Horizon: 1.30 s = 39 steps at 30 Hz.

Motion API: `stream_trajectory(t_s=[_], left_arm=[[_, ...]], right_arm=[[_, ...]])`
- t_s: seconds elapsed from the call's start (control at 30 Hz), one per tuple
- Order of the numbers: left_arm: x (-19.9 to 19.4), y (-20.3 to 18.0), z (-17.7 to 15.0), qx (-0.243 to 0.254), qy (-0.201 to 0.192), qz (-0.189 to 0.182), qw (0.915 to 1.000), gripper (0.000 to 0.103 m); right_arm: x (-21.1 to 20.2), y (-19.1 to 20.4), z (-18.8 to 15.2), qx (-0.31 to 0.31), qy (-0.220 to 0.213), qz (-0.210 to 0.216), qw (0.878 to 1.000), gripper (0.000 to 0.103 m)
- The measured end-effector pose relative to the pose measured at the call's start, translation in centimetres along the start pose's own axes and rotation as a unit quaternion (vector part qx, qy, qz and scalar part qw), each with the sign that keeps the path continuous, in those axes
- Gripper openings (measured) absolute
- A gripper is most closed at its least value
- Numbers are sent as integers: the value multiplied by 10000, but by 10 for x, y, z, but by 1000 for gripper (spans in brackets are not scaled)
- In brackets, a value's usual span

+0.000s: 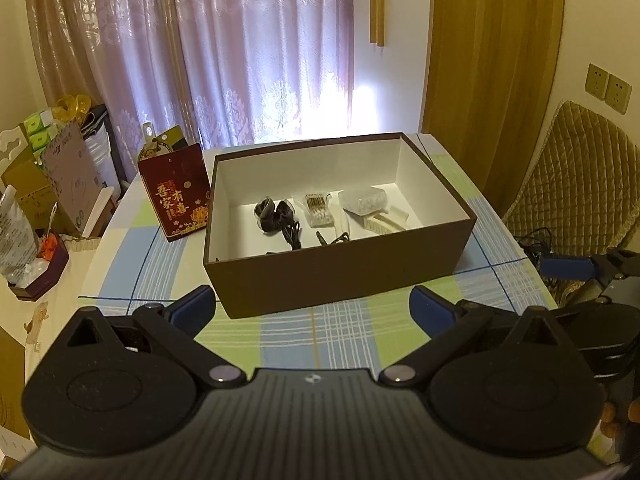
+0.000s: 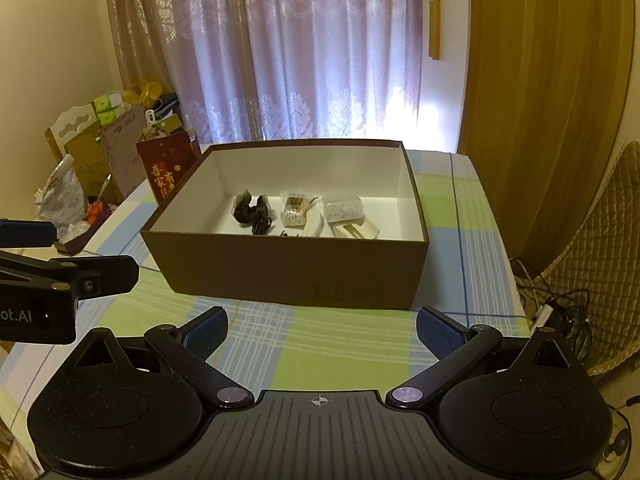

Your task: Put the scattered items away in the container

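- At the far left, a cluttered side surface carries a dark purple shallow tray [image 1: 38, 276] of oddments and some cardboard boxes [image 1: 36, 200]; they stand off the checked cloth, so I judge them no part of the tidying.
- The dark red paper gift bag with gold characters [image 1: 176, 196] stands upright just beside the left wall of the container, seemingly parked there out of the working space.
- The left gripper [image 1: 312, 304] hovers low over the green, blue and white checked tablecloth [image 1: 320, 340], its blue-padded fingers [image 1: 196, 300] spread wide apart with nothing between them, facing the near wall.
- The large brown open cardboard box with a white lining [image 1: 340, 276] sits in the middle of the table, lid off so things can be dropped in from above.
- Lying on its floor, left to right: a black coiled cable bundle [image 1: 276, 216], a clear packet of cotton swabs [image 1: 318, 210], a clear plastic pouch of small white pieces [image 1: 364, 200], and a pale cream flat item [image 1: 386, 222], all near one another.
- No loose item shows on the cloth around the box, so the gathering looks about finished.
- The right gripper [image 2: 320, 334] is held likewise, fingers parted and empty, short of the box's near wall.
- At the far right, a quilted tan chair cover [image 1: 576, 184] stands beside the table.
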<state>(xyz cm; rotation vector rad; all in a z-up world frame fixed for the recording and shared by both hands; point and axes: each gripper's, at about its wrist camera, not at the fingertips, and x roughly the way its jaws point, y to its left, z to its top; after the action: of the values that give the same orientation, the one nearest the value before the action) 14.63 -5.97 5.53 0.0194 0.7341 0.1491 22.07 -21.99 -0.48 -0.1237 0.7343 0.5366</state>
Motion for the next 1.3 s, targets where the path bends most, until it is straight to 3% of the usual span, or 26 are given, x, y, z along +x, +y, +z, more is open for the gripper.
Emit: stream_trajectory(t_s=[1.3], left_arm=[[-15, -13, -40, -58, 216, 256, 9994, 102]], right_arm=[[-22, -4, -34, -24, 43, 13, 10000, 103]])
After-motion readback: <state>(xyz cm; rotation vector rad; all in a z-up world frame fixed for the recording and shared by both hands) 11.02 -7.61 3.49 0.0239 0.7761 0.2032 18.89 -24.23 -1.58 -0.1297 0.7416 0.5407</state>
